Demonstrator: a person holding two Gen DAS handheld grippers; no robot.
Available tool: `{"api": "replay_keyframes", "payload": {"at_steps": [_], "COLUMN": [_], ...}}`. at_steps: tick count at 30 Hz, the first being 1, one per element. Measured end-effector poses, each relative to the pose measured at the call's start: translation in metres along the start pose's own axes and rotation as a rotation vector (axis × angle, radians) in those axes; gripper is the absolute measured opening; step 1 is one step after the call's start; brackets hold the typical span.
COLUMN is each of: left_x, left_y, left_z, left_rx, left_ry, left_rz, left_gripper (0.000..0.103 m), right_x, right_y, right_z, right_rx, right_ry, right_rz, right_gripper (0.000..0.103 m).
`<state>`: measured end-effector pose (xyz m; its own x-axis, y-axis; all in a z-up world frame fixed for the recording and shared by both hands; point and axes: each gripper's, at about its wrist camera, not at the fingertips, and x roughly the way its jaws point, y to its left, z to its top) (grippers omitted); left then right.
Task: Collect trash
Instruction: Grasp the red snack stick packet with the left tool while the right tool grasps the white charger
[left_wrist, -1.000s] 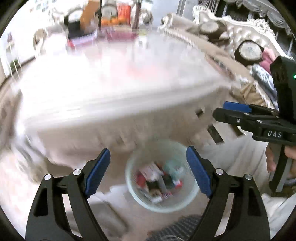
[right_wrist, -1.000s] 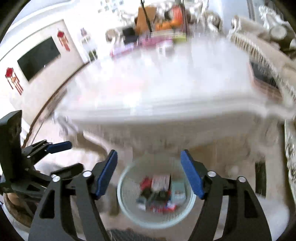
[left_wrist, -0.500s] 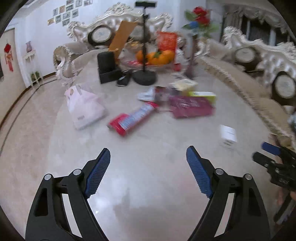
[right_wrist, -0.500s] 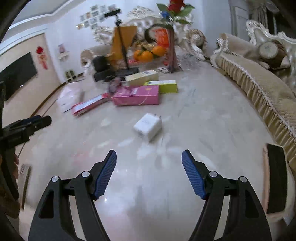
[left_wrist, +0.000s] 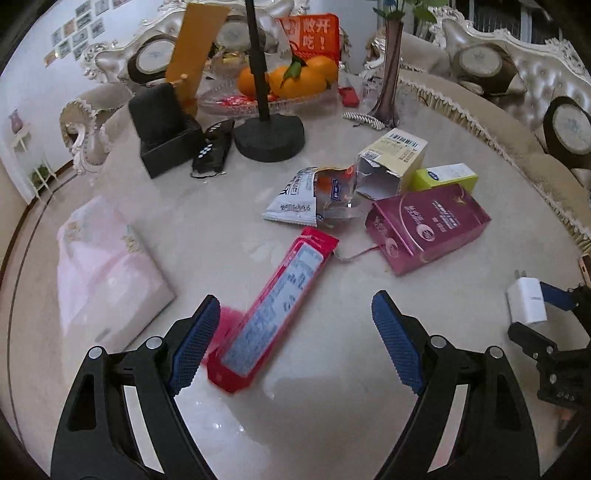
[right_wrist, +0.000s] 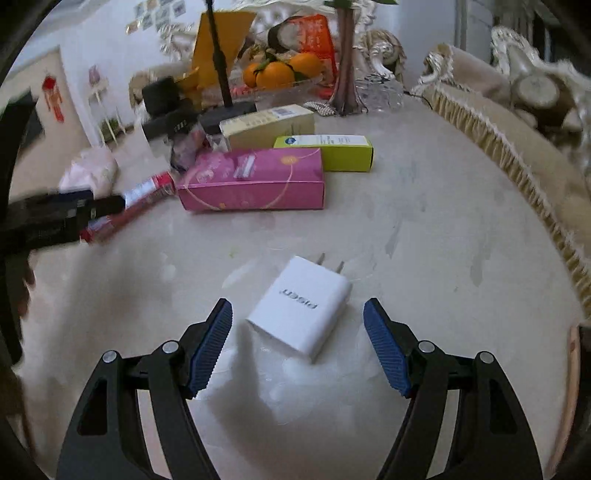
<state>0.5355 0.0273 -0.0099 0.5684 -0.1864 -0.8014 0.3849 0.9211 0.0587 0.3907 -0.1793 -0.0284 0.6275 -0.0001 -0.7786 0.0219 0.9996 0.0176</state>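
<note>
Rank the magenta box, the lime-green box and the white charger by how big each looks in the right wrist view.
1. magenta box, plainly the largest.
2 and 3. white charger and lime-green box look alike; the charger lies much nearer the camera, so ranking them is unsure.

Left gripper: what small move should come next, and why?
Probably ease the left gripper down and close on the red wrapper. Its jaws are open and empty, and the near end of the wrapper lies flat on the table between the pads, close to one of them, clear of the pink box. The right gripper is open around a white charger, hardly trash.
</note>
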Motion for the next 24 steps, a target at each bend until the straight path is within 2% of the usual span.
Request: {"api": "replay_keyframes", "payload": {"at_steps": [2, 12, 13, 14, 15, 16, 17, 21, 24], "left_x": [0.01, 0.04, 0.041, 0.041, 0.04, 0.038, 0.038, 0.037, 0.031], "left_y": [0.002, 0.006, 0.006, 0.008, 0.009, 0.009, 0.008, 0.002, -0.003], "left_z": [0.005, 0.009, 0.007, 0.007, 0.007, 0.007, 0.007, 0.005, 0.001], "left_rx": [0.01, 0.026, 0.023, 0.006, -0.007, -0.018, -0.023, -0.038, -0.065], "left_ry": [0.019, 0.091, 0.097, 0.096, 0.096, 0.099, 0.111, 0.128, 0.106], "left_rz": [0.002, 0.007, 0.005, -0.031, -0.026, -0.018, -0.01, 0.001, -0.006], "left_gripper": [0.082, 0.081, 0.072, 0.06, 0.053, 0.033, 0.028, 0.026, 0.026], "right_x": [0.003, 0.009, 0.009, 0.008, 0.008, 0.007, 0.006, 0.006, 0.001], "right_y": [-0.004, -0.013, -0.013, -0.012, -0.012, -0.011, -0.01, -0.012, -0.02], "right_z": [0.0, 0.006, 0.006, 0.006, 0.005, 0.005, 0.005, 0.005, 0.004], "right_rx": [-0.013, -0.091, -0.098, -0.102, -0.108, -0.119, -0.123, -0.101, -0.054], "right_ry": [0.016, 0.026, 0.027, 0.027, 0.025, 0.02, 0.017, 0.013, 0.012], "right_rz": [-0.016, 0.036, 0.04, 0.044, 0.051, 0.06, 0.058, 0.078, 0.152], "right_gripper": [0.07, 0.07, 0.069, 0.068, 0.066, 0.054, 0.055, 0.054, 0.054]}}
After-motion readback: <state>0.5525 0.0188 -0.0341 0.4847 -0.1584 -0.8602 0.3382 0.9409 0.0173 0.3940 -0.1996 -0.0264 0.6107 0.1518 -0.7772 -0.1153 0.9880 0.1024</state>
